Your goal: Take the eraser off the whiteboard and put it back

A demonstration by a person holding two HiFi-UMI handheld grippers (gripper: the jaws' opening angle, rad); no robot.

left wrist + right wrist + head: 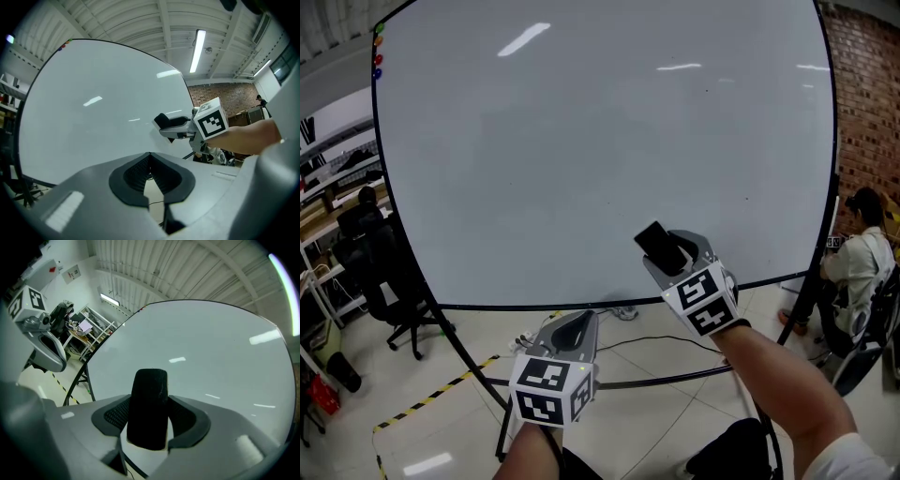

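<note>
A large whiteboard (600,141) on a stand fills the head view, with its surface blank. My right gripper (673,255) is shut on a black eraser (654,239), held in front of the board's lower right part. Whether the eraser touches the board I cannot tell. In the right gripper view the eraser (149,408) stands upright between the two pads, facing the whiteboard (211,357). My left gripper (579,326) hangs lower and to the left, below the board's bottom edge, shut and holding nothing. From the left gripper view the right gripper (174,127) and the eraser (162,120) show side-on.
A person (861,253) sits at the right beside a brick wall. A black office chair (386,272) and shelves stand at the left. Cables (656,339) and yellow-black tape (431,398) lie on the floor under the board's stand. Coloured magnets (377,52) sit at its top left corner.
</note>
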